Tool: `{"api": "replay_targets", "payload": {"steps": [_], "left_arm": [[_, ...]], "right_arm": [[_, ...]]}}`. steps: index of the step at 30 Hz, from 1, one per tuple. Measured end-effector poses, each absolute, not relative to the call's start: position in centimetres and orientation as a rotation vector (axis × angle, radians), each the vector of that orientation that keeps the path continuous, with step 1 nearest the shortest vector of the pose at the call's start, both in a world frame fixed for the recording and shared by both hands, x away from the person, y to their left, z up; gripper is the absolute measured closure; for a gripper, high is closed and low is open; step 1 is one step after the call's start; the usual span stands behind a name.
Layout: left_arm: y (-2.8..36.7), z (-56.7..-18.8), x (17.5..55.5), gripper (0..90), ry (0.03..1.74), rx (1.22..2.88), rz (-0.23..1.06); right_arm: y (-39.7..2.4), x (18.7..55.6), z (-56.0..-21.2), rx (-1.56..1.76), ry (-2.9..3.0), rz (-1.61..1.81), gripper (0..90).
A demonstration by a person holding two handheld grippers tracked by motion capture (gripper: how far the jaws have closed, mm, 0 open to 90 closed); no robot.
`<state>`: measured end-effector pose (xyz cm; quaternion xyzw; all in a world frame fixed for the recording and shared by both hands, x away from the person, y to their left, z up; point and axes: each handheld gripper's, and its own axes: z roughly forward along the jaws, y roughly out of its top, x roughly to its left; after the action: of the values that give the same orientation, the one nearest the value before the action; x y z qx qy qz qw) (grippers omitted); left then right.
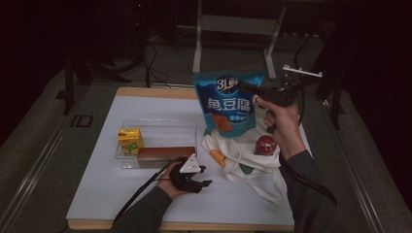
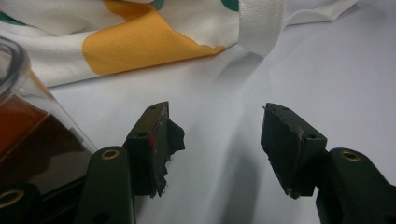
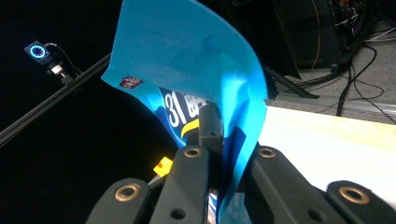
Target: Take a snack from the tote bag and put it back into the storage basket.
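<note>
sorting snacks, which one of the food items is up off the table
The blue pouch: the right gripper holds it up, while the yellow carton sits in the clear bin.

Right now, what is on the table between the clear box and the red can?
In the high view, the white tote bag with its orange patch lies between the clear box and the red can.

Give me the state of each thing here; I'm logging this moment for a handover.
blue snack bag: lifted, pinched at its top edge.
right gripper: shut on the bag.
left gripper: open, nothing between the jaws, resting on the table.
clear box: open-topped, holding a yellow carton and a brown box.
cloth bag: lying crumpled, flat.
red-topped can: on the cloth bag.
</note>
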<state>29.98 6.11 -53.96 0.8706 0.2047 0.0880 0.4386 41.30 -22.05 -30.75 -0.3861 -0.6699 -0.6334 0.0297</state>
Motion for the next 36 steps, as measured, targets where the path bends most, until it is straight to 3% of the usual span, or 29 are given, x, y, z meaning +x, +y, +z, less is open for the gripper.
{"api": "replay_targets", "payload": {"steps": [36], "left_arm": [[6.1, -54.0, 30.0, 42.8, 0.503, 2.164, 0.213]], "right_arm": [[-17.8, 42.1, -31.0, -1.133, -2.002, -1.951, 88.8]]}}
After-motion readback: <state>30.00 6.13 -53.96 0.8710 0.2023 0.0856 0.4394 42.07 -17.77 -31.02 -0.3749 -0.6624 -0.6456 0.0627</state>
